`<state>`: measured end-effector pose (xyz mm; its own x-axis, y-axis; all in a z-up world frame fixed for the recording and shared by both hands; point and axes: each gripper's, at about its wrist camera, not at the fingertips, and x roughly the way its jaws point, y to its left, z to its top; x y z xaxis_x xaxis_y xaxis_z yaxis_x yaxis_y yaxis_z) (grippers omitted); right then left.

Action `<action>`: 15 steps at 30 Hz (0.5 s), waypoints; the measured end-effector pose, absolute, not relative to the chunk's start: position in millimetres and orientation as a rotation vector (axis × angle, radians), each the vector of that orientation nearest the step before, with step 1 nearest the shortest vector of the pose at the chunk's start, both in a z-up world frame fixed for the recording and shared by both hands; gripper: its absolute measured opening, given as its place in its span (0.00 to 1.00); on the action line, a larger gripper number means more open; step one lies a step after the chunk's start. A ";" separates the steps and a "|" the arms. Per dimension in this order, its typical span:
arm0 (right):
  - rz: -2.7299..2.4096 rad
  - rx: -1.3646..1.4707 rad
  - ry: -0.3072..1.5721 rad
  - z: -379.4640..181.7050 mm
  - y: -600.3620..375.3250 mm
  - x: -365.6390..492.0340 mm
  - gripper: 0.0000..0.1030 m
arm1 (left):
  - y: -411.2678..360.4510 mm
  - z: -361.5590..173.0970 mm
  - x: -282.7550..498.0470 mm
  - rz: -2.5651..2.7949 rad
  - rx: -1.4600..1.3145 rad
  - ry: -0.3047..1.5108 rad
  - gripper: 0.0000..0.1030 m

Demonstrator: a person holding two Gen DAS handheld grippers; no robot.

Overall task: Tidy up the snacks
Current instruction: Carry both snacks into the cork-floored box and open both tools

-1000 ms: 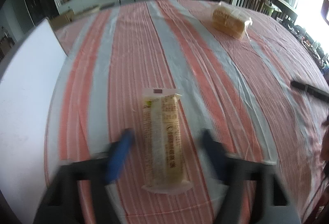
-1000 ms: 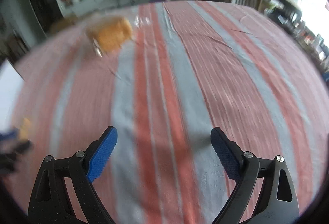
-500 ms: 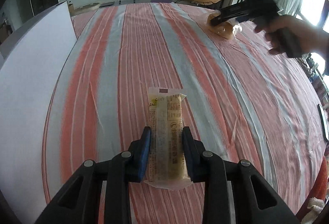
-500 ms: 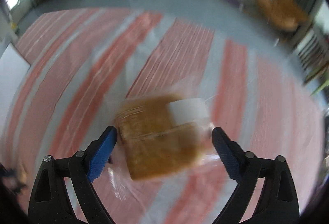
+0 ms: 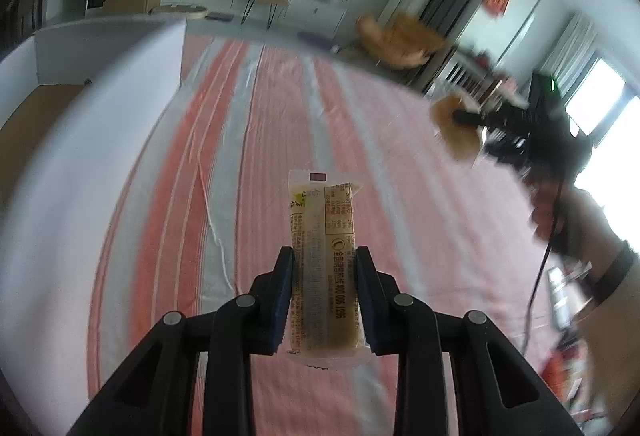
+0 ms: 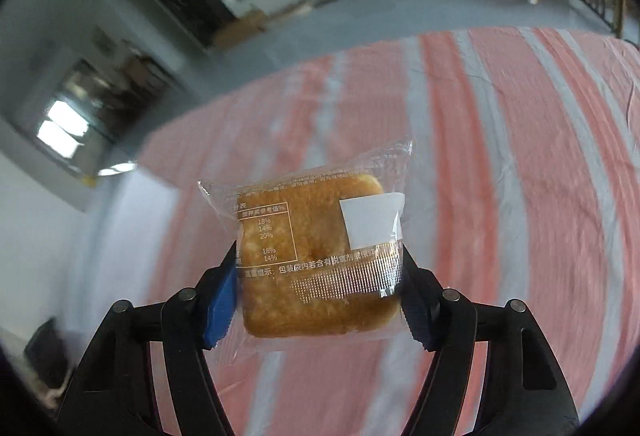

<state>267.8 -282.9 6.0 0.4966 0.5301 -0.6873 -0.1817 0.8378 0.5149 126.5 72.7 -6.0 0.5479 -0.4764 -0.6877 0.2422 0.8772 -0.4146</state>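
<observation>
My left gripper [image 5: 324,296] is shut on a long yellow snack bar [image 5: 324,256] in a clear wrapper and holds it up off the striped tablecloth [image 5: 256,164]. My right gripper [image 6: 318,296] is shut on a square golden cake [image 6: 316,256] in a clear printed wrapper with a white label, lifted above the cloth. In the left wrist view the right gripper [image 5: 520,124] shows blurred at the far right, with the cake [image 5: 456,128] in it.
A white open box [image 5: 92,124] with a brown floor stands along the table's left side. The pink and grey striped cloth [image 6: 500,156] covers the table. An orange chair [image 5: 400,40] and a TV cabinet stand beyond the far edge.
Both grippers went from open to shut on their snacks and lifted them off the cloth. The left view has swung toward the white box; the right gripper closed on the cake.
</observation>
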 end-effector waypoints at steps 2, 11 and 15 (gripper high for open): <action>0.547 0.410 0.926 33.9 -247.4 249.8 0.70 | 92.7 22.9 110.1 -0.439 -0.343 0.846 0.29; 0.955 0.270 0.880 103.8 16.7 199.1 0.75 | 234.6 91.6 64.4 -0.057 -0.277 0.725 0.29; 0.986 0.242 1.022 76.0 101.1 184.1 0.86 | 284.2 80.6 44.6 0.202 -0.167 0.753 0.66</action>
<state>184.1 101.2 76.0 0.1542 0.7824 -0.6033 -0.5748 0.5677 0.5893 44.6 284.2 80.6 0.7115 0.1217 -0.6920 -0.2413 0.9673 -0.0779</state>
